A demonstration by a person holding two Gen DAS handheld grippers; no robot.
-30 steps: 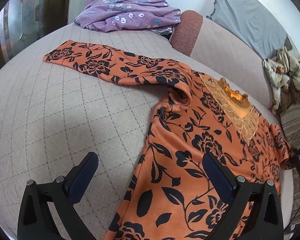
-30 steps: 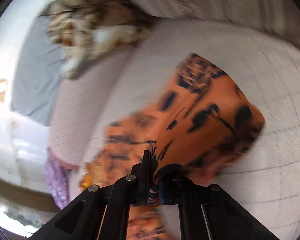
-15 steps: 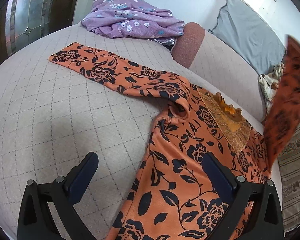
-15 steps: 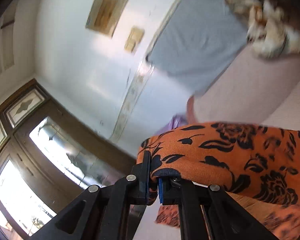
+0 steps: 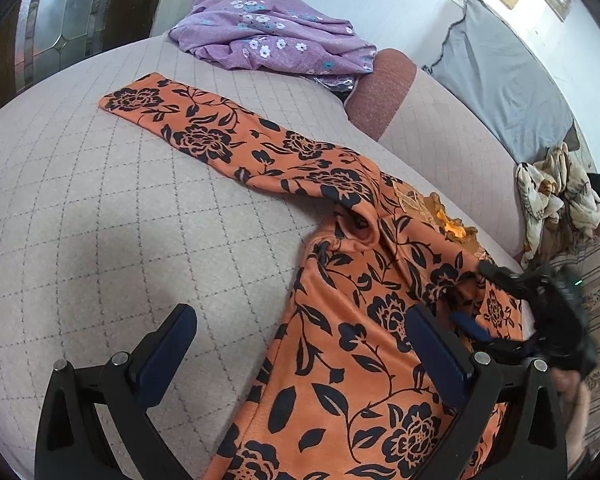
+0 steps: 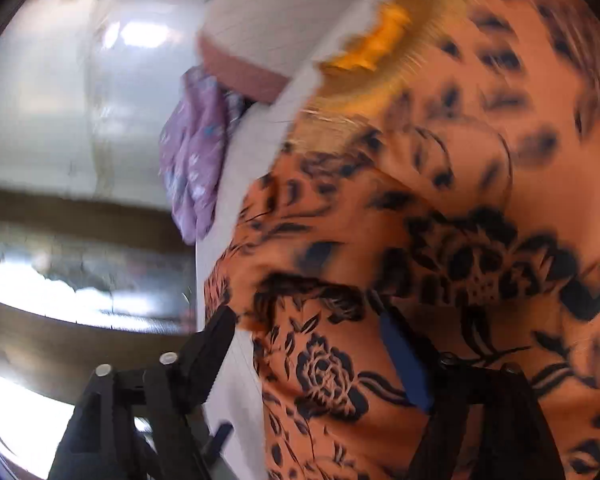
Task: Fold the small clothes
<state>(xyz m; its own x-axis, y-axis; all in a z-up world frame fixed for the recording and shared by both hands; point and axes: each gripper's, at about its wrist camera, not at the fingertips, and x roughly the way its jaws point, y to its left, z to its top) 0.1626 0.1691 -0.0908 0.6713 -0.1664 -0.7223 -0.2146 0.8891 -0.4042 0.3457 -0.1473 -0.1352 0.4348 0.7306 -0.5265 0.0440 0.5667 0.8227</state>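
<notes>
An orange top with black flowers (image 5: 340, 340) lies flat on the quilted beige cushion (image 5: 80, 200). Its left sleeve (image 5: 204, 136) stretches out toward the far left. My left gripper (image 5: 300, 352) hovers open low over the hem area, one finger above the cloth and one above the cushion. The right gripper (image 5: 484, 300) is down on the chest at the right. In the blurred right wrist view, the right gripper (image 6: 308, 352) has its jaws opening. The folded-over right sleeve (image 6: 324, 368) lies loose between them, and the pads do not press on it.
A purple flowered garment (image 5: 272, 40) is bunched at the back beside a reddish bolster (image 5: 380, 92). A grey pillow (image 5: 500, 80) leans on the wall at the right, with a cream printed cloth (image 5: 556, 196) below it. A hand (image 5: 572, 392) shows at the lower right.
The right gripper carried the right sleeve up and across onto the body of the top, then its jaws came apart off the cloth. The left gripper stayed put.
</notes>
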